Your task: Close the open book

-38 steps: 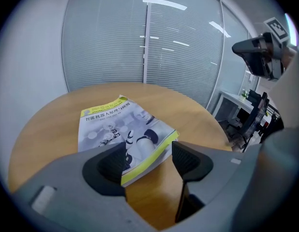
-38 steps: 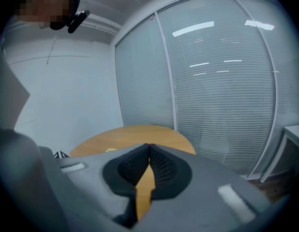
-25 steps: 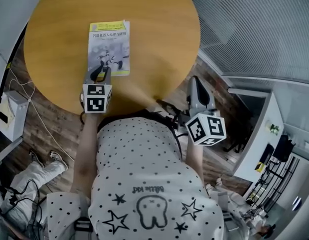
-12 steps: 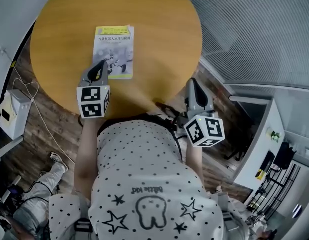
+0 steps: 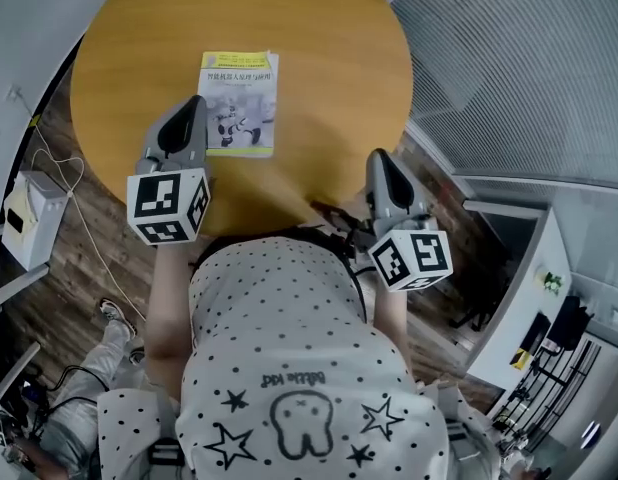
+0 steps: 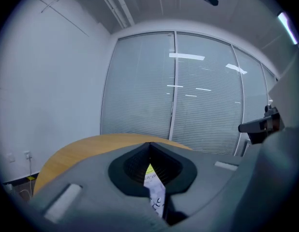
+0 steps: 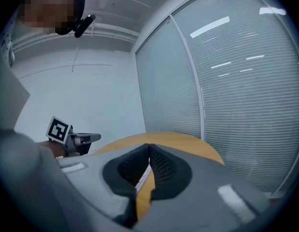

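Observation:
The book (image 5: 239, 103) lies closed on the round wooden table (image 5: 329, 58), its pale cover with a yellow top band facing up. My left gripper (image 5: 196, 101) hangs above the book's near left corner, jaws shut and empty. In the left gripper view the left gripper (image 6: 149, 144) shows its tips meeting, with a strip of the book (image 6: 155, 190) visible below through the slot. My right gripper (image 5: 377, 156) sits over the table's near right edge, away from the book. In the right gripper view the right gripper (image 7: 149, 145) is shut with nothing held.
A wall of glass with blinds (image 5: 529, 58) curves round the far right. A white box (image 5: 24, 218) and cables lie on the wooden floor at the left. A white desk (image 5: 519, 288) stands at the right. Another person's shoe (image 5: 114, 316) shows at lower left.
My left gripper has lifted up off the book's near edge and its jaws have shut. The book stays flat and closed. My right gripper has shifted only slightly.

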